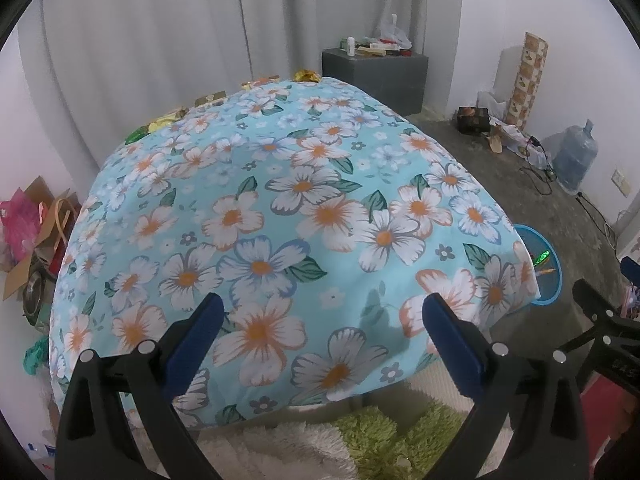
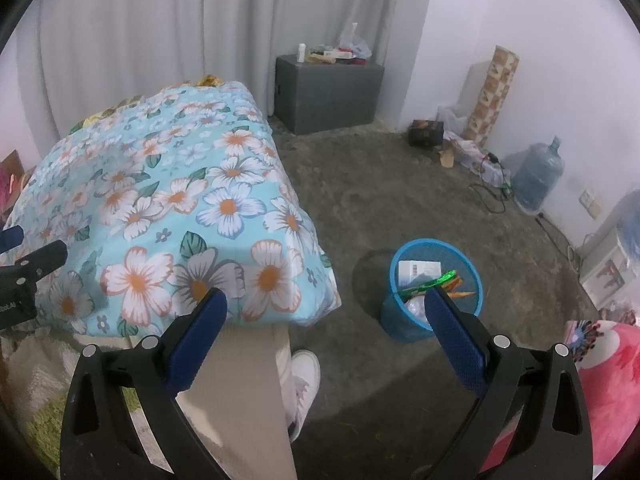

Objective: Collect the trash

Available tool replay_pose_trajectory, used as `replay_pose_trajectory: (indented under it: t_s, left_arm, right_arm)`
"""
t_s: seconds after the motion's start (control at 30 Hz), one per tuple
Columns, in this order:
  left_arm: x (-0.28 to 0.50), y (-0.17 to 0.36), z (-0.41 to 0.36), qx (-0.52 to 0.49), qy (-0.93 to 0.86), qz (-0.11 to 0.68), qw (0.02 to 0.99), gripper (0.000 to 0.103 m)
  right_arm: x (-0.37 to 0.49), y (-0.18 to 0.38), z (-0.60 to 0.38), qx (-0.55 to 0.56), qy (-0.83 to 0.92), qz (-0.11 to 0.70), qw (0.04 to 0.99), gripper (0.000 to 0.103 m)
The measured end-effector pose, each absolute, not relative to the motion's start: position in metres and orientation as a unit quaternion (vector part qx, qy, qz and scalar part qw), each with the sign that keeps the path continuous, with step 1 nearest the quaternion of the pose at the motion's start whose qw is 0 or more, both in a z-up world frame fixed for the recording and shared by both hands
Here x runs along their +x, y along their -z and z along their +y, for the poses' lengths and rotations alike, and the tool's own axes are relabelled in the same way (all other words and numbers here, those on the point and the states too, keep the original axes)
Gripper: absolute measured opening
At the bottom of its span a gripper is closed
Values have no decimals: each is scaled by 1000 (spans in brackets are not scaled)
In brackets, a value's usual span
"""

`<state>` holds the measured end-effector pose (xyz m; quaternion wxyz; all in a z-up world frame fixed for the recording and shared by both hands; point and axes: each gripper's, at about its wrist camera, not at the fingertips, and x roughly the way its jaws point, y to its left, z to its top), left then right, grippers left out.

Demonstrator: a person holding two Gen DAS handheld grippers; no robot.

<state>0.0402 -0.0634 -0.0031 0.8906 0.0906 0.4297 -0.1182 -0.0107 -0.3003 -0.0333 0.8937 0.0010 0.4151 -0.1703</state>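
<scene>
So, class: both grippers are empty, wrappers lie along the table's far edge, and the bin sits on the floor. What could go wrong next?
1. The wrappers lie at the far edge of the floral tablecloth; a nudge could push them off.
2. The blue bin is narrow; drops may miss.

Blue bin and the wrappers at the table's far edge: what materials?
Bin: looks like fine wire mesh, painted matte blue; the see-through grid wall shows it. Wrappers: likely metallised foil or plastic film, glossy; crinkled gold and green surfaces catch light. Too small to tell which.
</scene>
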Motion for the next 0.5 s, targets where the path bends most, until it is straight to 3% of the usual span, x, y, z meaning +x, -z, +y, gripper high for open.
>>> replay_pose_trajectory:
  t_s: [0.5]
  left_arm:
    - [38,-1,-51,86,95,427,895,97]
  right_arm:
    - [-9,35,-298,-3,156,412,898,95]
